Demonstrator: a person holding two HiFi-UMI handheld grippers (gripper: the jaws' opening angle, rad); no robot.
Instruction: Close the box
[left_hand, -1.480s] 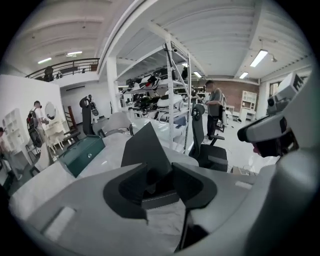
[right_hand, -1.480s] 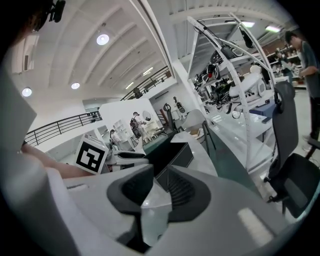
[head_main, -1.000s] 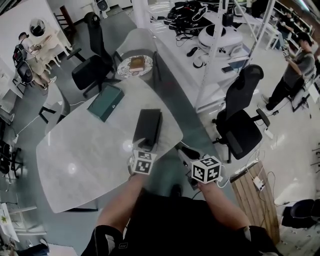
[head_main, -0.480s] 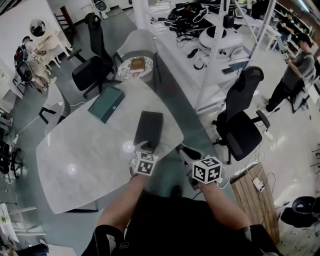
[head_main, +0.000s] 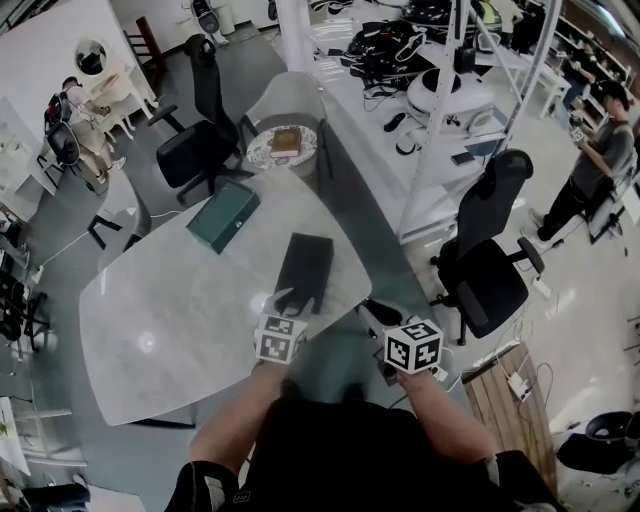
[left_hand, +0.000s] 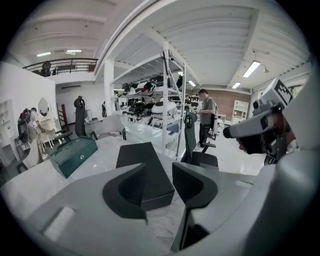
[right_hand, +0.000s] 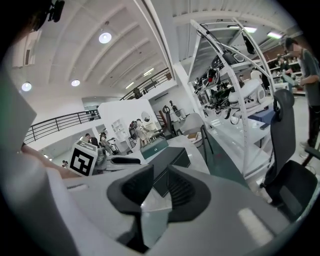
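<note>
A black box (head_main: 305, 270) is seen on the white table (head_main: 170, 330), close to its right edge. Its lid is laid down flat and shut. The long box is pointed away, toward the far side. A green box (head_main: 222, 214) is set farther off on the table, to the left, well apart from the black one.

The left gripper (left_hand: 159, 171) is held just at the near end of the black box. Its jaws are apart and have just been closing a little. The near end of the box is seen through the gap, but it is not squeezed by the pads. Whether the box is touched cannot be told.

The right gripper (right_hand: 161, 176) is held to the right of the left one, by the near right corner of the table. Its jaws are parted by a small gap, and nothing is held in them. The black box is seen beyond them.

A black chair (head_main: 480, 290) is parked on the floor, right of the table.
</note>
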